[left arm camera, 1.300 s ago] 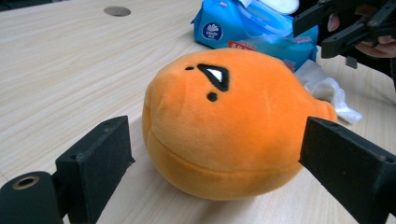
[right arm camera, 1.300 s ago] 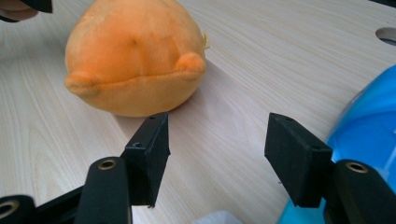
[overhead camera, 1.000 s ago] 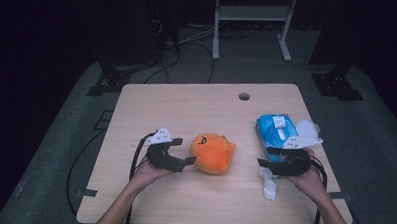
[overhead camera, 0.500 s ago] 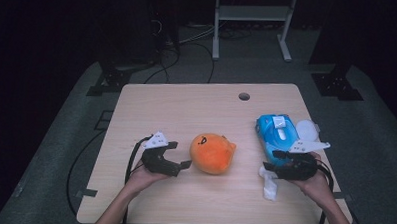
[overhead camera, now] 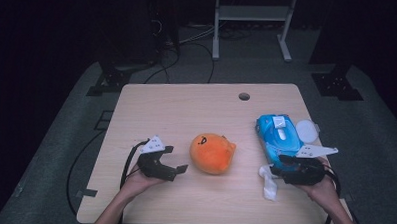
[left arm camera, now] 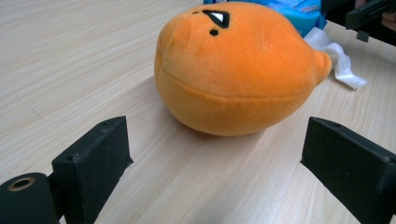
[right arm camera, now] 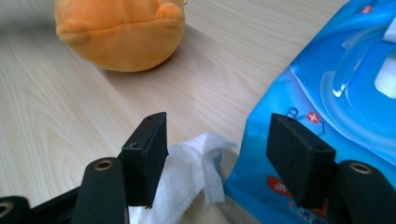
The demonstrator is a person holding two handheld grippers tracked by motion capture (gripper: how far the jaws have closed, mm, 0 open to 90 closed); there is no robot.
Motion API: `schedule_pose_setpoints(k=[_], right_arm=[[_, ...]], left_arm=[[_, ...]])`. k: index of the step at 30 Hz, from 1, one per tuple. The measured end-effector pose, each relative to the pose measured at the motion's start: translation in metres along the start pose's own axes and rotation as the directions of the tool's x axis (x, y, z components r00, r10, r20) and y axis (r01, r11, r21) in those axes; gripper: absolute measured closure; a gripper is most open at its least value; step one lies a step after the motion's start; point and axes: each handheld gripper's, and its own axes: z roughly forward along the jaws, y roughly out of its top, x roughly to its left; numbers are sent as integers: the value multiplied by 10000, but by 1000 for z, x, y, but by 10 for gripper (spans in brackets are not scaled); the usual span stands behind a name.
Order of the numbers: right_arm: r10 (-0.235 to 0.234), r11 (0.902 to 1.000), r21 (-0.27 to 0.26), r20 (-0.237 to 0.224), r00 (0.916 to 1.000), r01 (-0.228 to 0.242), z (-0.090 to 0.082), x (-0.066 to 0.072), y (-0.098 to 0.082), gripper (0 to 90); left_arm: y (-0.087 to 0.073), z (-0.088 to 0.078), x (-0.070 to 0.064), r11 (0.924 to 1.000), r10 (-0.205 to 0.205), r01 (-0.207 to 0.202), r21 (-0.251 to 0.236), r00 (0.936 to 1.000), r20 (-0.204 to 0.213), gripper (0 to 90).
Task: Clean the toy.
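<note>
The right gripper (overhead camera: 273, 173), jaws open and empty, hovers over a crumpled white wipe (right arm camera: 187, 179) beside the blue wipes pack (right arm camera: 336, 93). It should lower squarely, pinching tissue alone.

High view: dim, dark surround past 12, 9 and 3 o'clock; only the table (overhead camera: 186, 111) is lit, evenly from overhead, image soft and low-res. Gripper views: bright and diffuse. Plush (left arm camera: 233, 70) is sharp, with a soft shadow at 6 o'clock. Wipes pack (right arm camera: 345, 93) shows glare on its film. Near jaws are slightly blurred at 6 o'clock.
</note>
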Motion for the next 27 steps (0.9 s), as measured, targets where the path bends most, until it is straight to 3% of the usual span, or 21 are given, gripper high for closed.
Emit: schedule_pose_setpoints(k=[27], right_arm=[[423, 9991, -43, 277, 9987, -422, -25, -7, -22, 363]], left_arm=[[-14, -10, -4, 9997, -212, 213, 72, 9997, -102, 67]])
